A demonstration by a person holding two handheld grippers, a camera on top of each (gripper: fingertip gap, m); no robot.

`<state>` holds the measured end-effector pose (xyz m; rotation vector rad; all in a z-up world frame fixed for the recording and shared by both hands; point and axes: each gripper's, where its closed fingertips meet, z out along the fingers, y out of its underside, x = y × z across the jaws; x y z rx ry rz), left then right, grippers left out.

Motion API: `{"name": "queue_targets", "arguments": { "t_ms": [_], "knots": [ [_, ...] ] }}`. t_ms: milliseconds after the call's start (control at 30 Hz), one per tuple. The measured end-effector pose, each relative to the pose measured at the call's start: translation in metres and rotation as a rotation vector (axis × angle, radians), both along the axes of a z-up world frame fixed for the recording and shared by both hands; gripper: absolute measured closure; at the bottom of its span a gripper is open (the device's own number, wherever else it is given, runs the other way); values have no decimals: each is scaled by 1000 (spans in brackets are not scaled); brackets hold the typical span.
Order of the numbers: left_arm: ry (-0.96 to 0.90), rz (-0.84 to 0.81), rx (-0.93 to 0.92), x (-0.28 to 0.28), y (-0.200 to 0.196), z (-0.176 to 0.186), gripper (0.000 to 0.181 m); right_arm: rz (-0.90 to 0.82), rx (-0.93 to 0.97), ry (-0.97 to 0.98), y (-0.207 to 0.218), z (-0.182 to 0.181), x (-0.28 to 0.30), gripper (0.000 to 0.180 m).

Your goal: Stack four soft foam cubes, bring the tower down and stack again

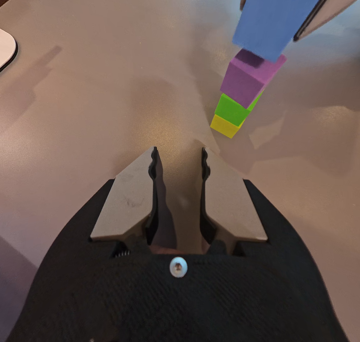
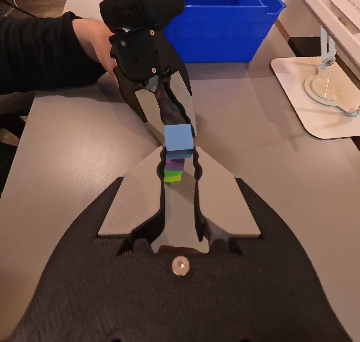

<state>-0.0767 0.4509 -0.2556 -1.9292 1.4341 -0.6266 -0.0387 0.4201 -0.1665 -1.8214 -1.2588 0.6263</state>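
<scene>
Cubes stand in a tower near the middle of the table [image 2: 78, 147]: yellow cube [image 1: 226, 127] at the bottom on the tabletop, green cube [image 1: 231, 109] on it, purple cube [image 1: 245, 83] on the green. Each sits a little askew on the one below. The blue cube [image 2: 178, 137] is uppermost, held between the fingertips of the right gripper [image 2: 178, 150], whose jaws are closed on its two sides. In the left wrist view a dark shadow lies on the purple cube's top under the blue cube; whether the two touch cannot be told.

The left gripper [image 1: 179, 149] hovers over bare table just beside the tower, its jaws parted with a clear gap and nothing between them. In the right wrist view it is beyond the tower, pointing down at the table, held by a hand [image 2: 91, 40] in a black sleeve [image 2: 35, 54].

A blue bin [image 2: 224, 34] stands toward the far edge of the table. A white stand base [image 2: 292, 98] lies at the right edge.
</scene>
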Motion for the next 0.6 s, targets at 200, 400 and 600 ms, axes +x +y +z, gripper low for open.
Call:
{"name": "queue_targets", "arguments": {
  "t_ms": [200, 400, 600],
  "knots": [
    [0, 0, 0, 0, 0, 0, 137, 0, 0, -44, -1, -5, -2, 155],
    [0, 0, 0, 0, 0, 0, 137, 5, 9, -68, -3, -7, -3, 155],
    [0, 0, 0, 0, 0, 0, 137, 0, 12, -83, -1, -10, -3, 154]
  ]
}}
